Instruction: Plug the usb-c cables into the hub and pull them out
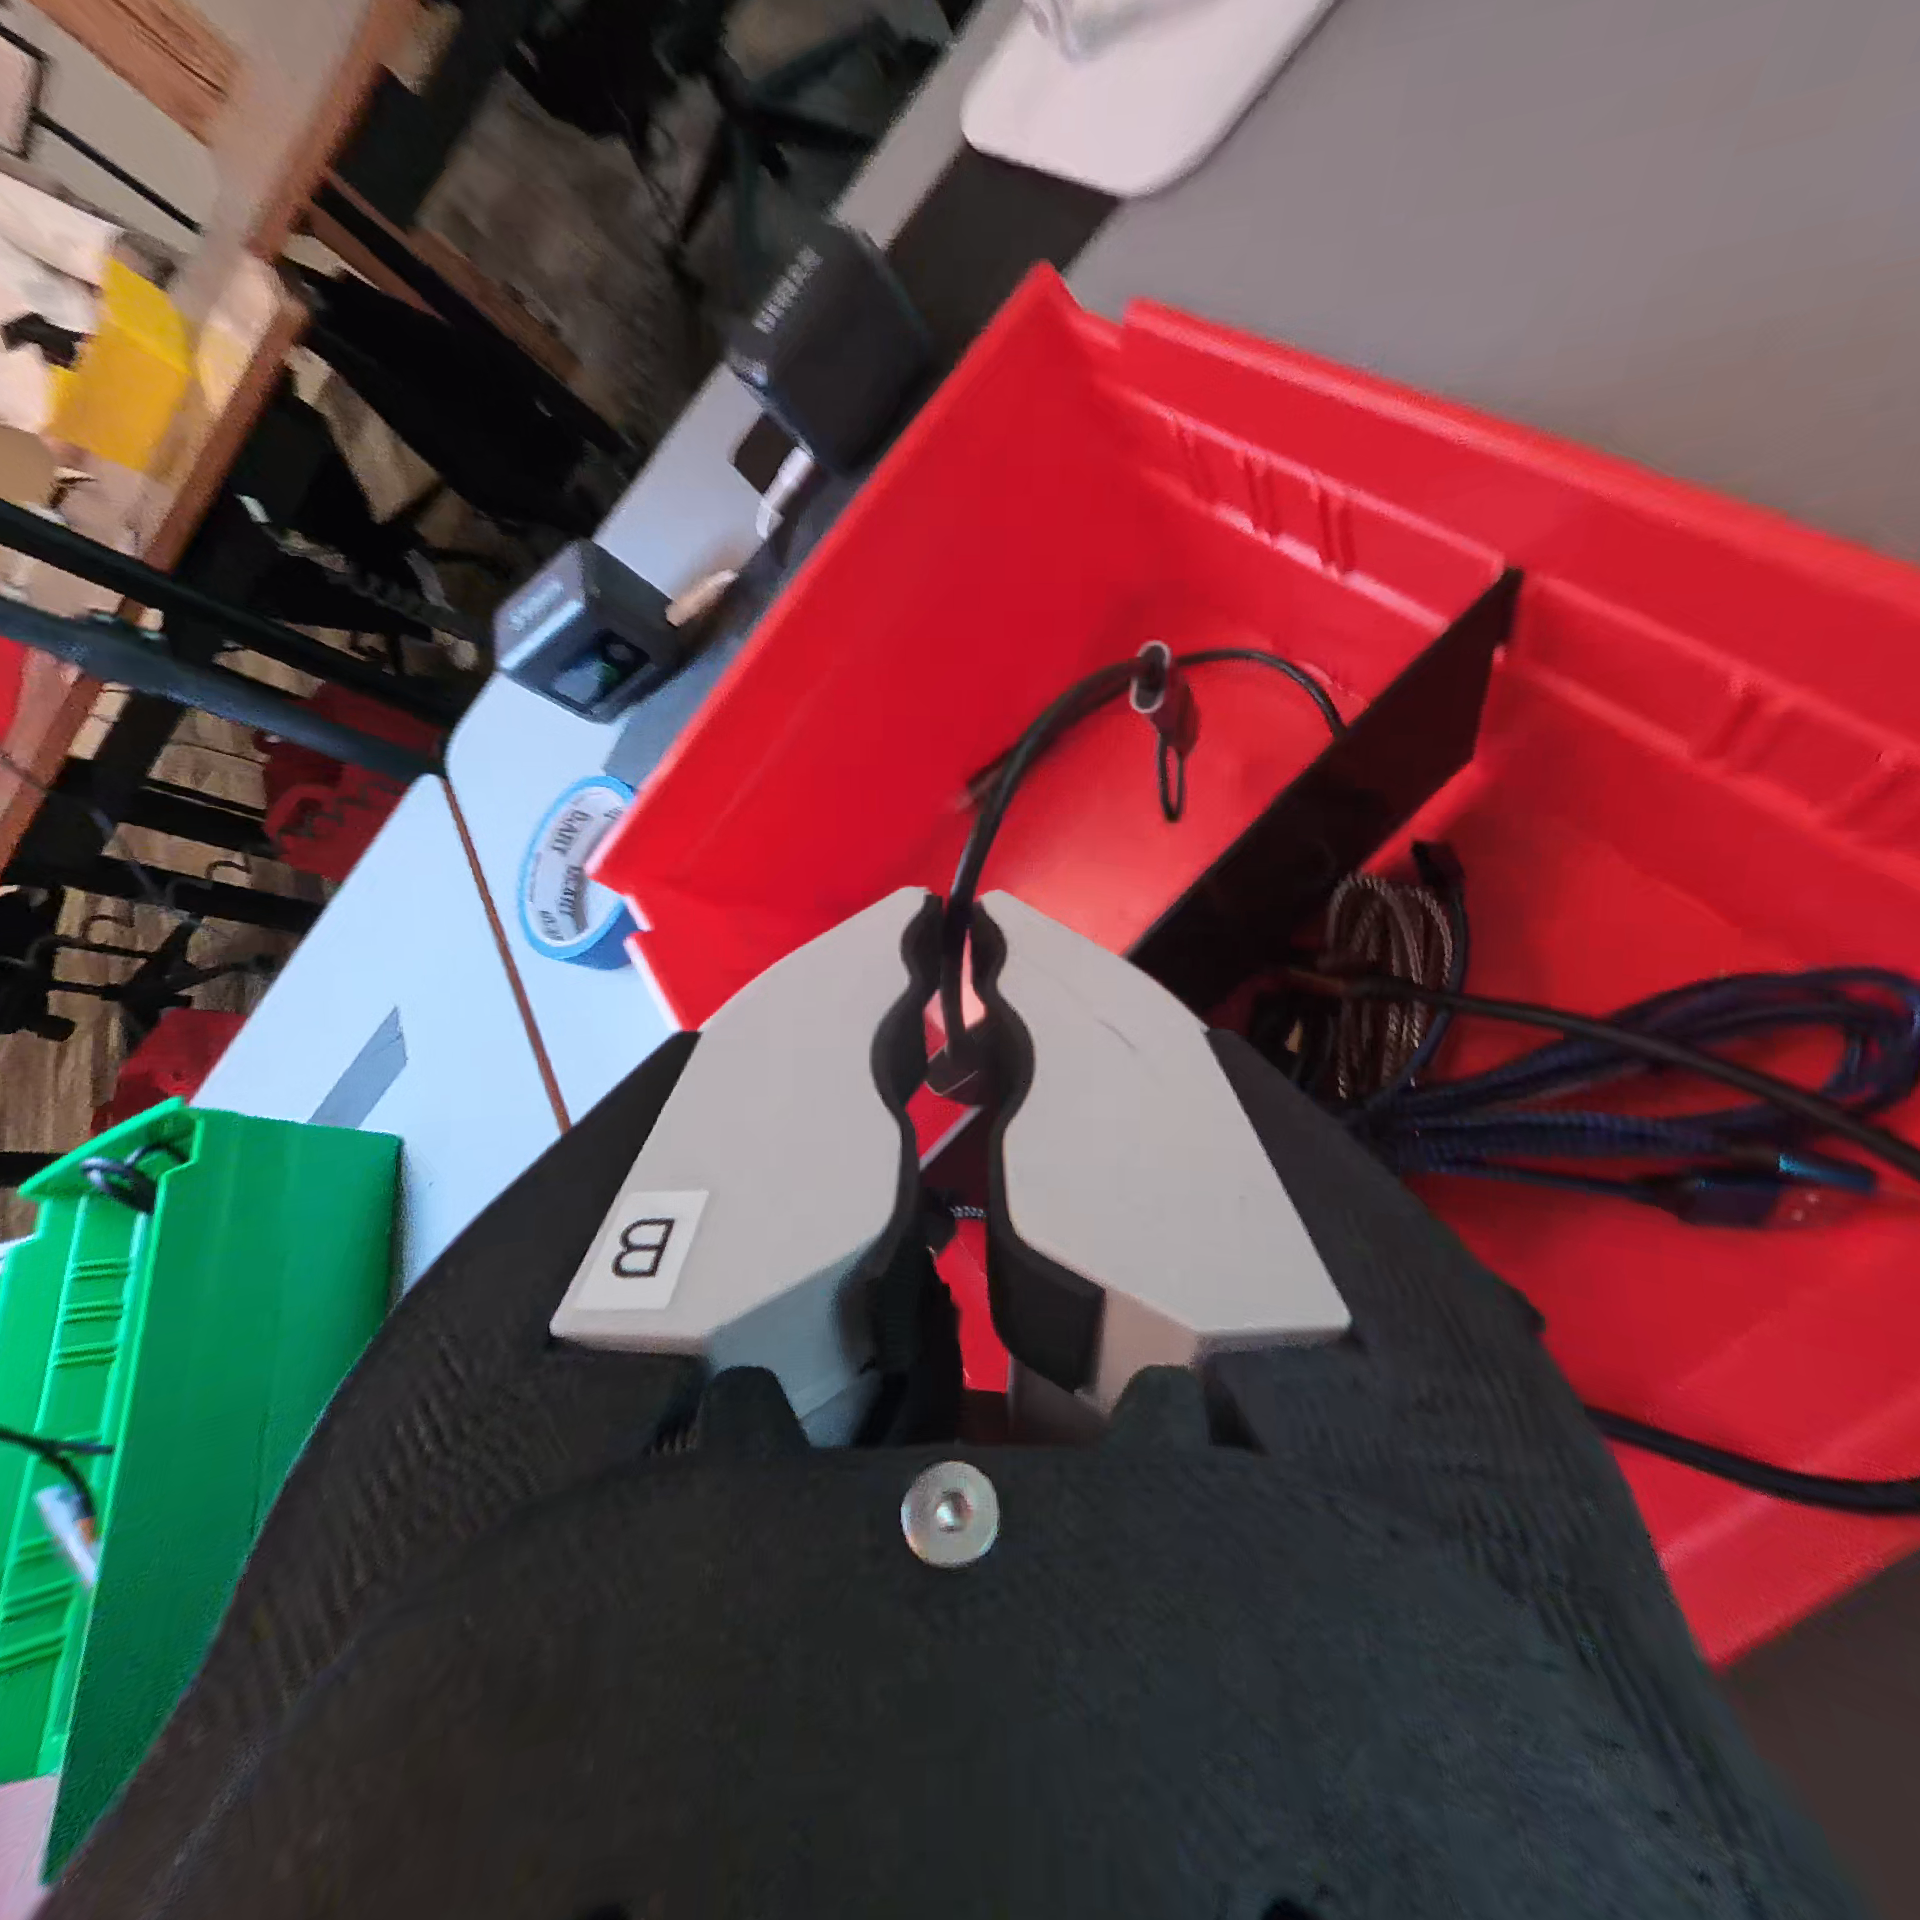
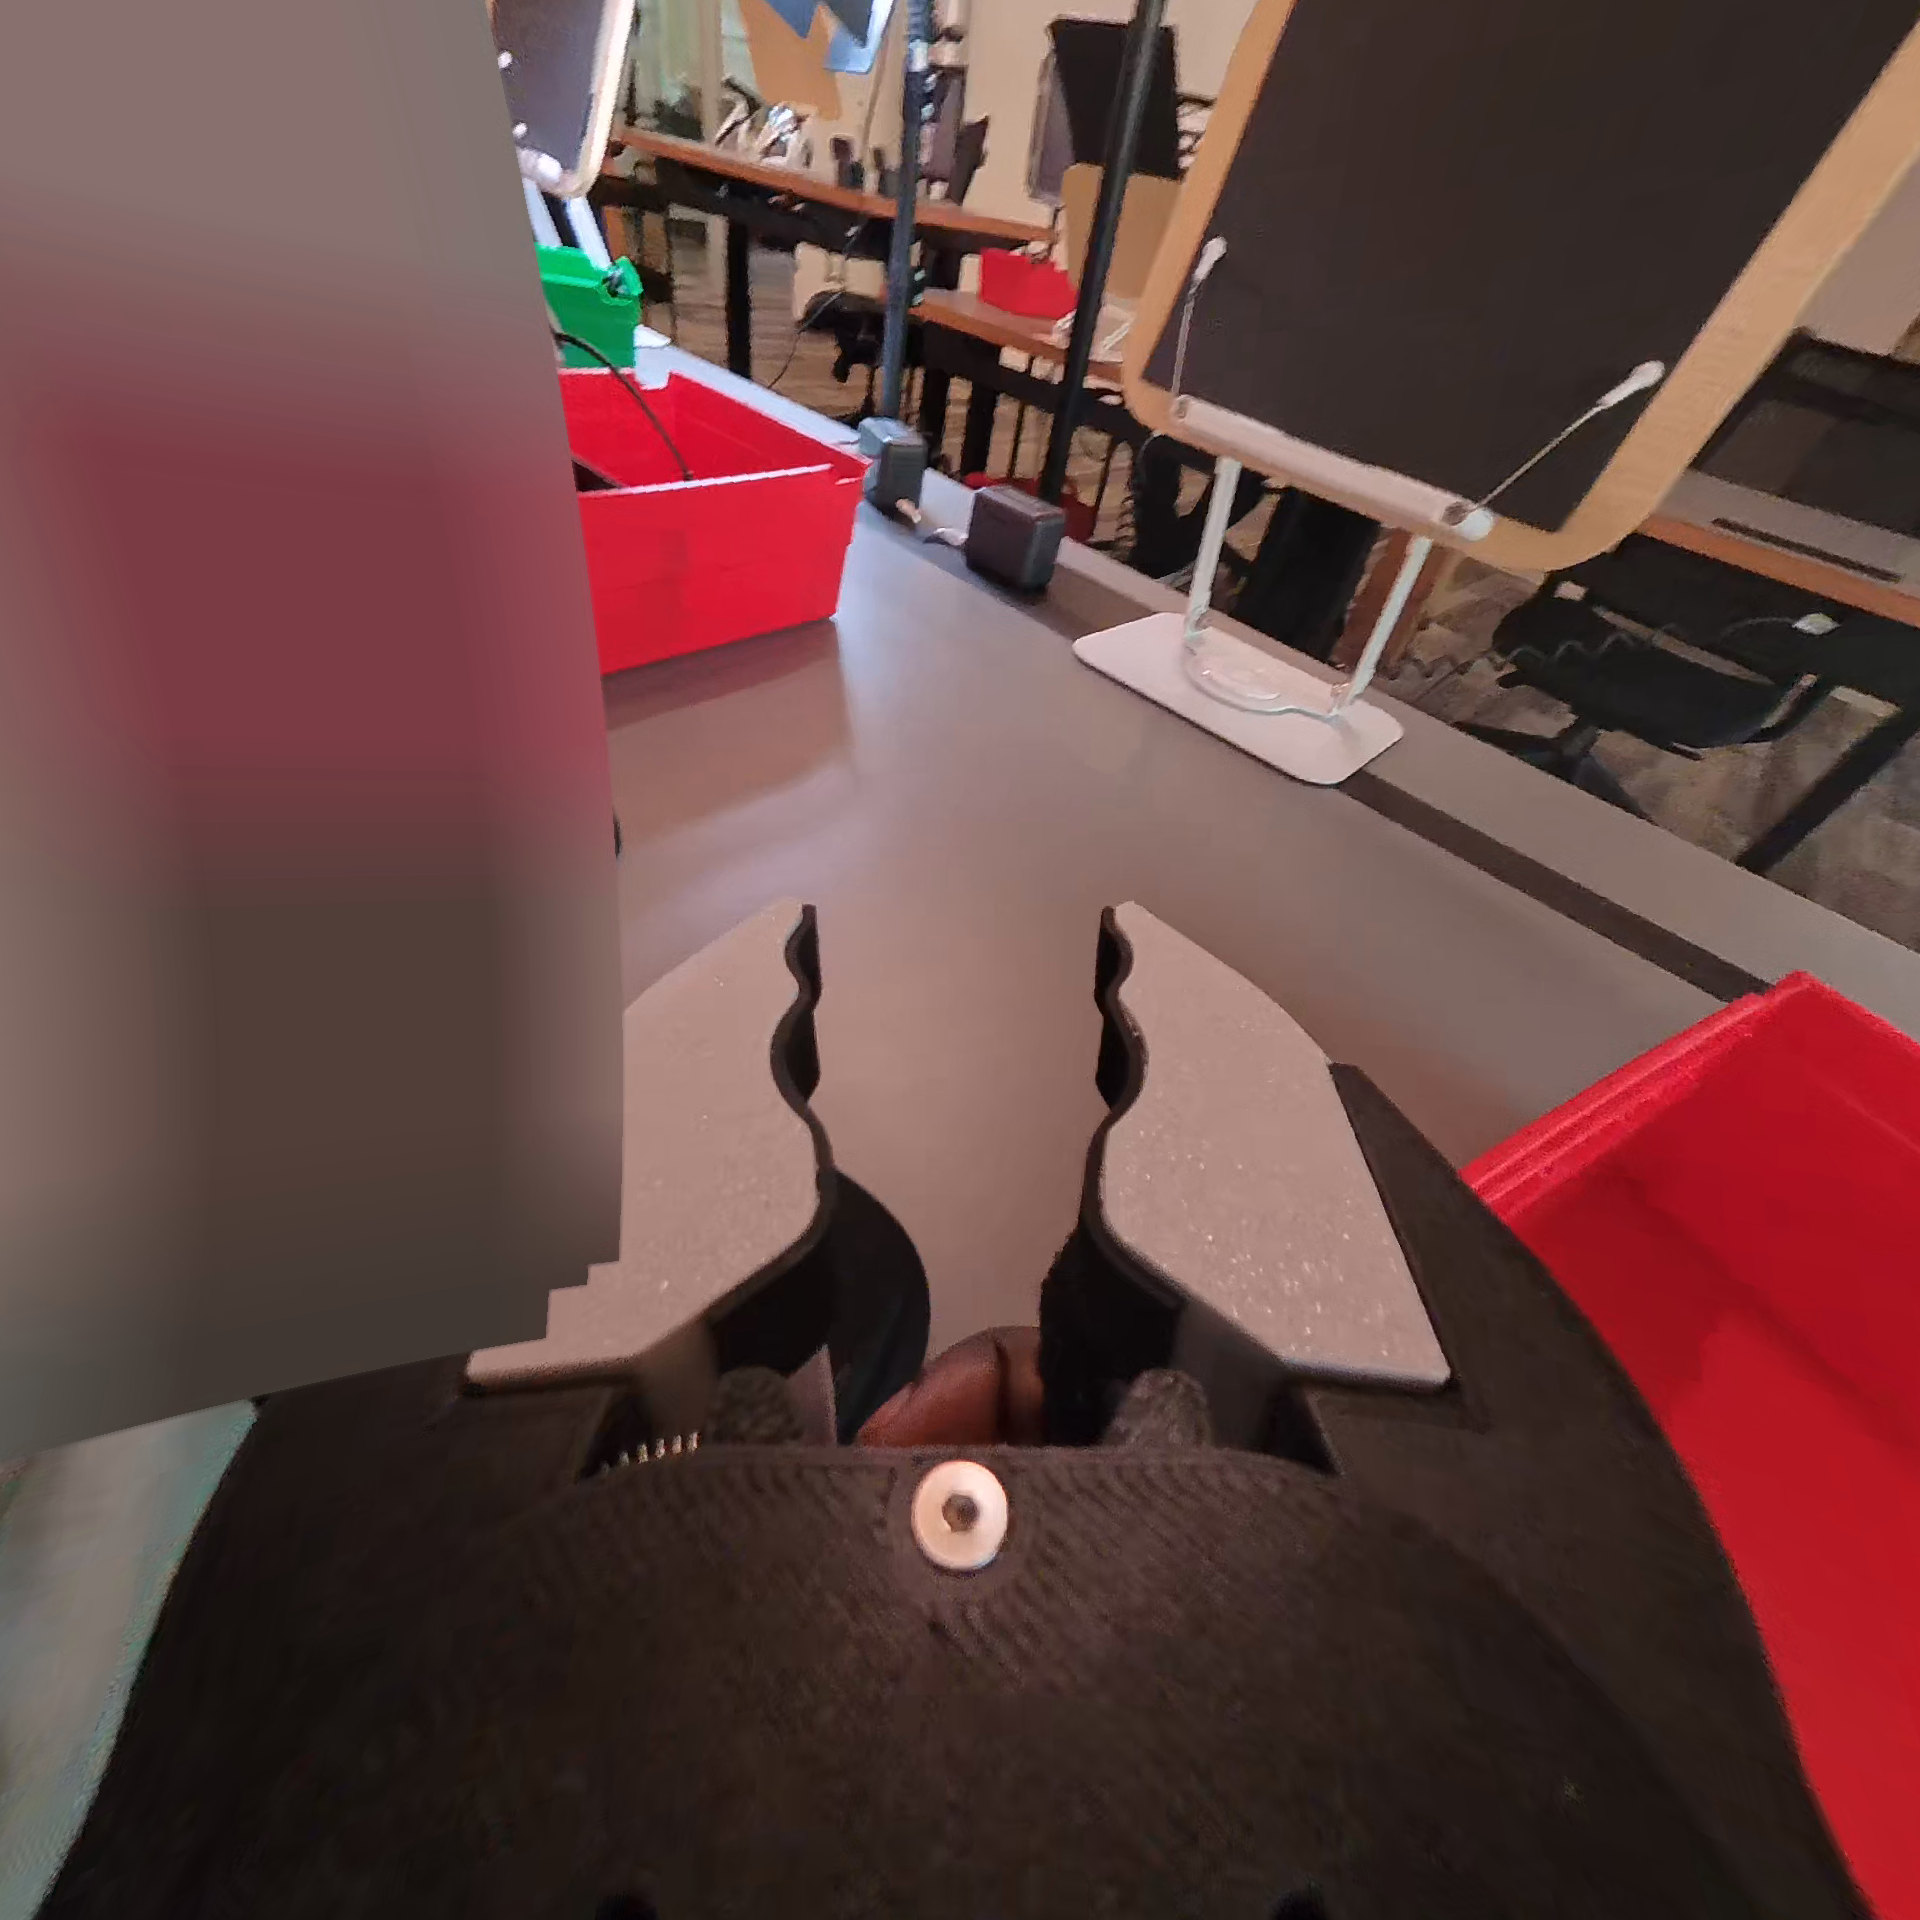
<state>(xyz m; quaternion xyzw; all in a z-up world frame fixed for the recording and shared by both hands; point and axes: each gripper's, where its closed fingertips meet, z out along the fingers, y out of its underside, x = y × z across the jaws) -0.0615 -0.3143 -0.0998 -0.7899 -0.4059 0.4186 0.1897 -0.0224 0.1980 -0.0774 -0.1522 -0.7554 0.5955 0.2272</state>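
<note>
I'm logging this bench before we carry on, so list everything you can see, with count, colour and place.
bin: one, red, with a black divider, ahead of the left tool.
thin cable: one, black, running from the left tool into the bin's near compartment.
cable bundle: several, dark blue and brown braided, in the other compartment.
second bin: one, red, right of the right tool.
green bin: one, left of the left tool.
tape roll: one, blue, beside the red bin.
chargers: two, dark grey, at the table edge.
stand: one, white, holding a dark panel.
table: one, grey.
left tool: shut on the thin cable.
right tool: open, holding nothing.
</note>
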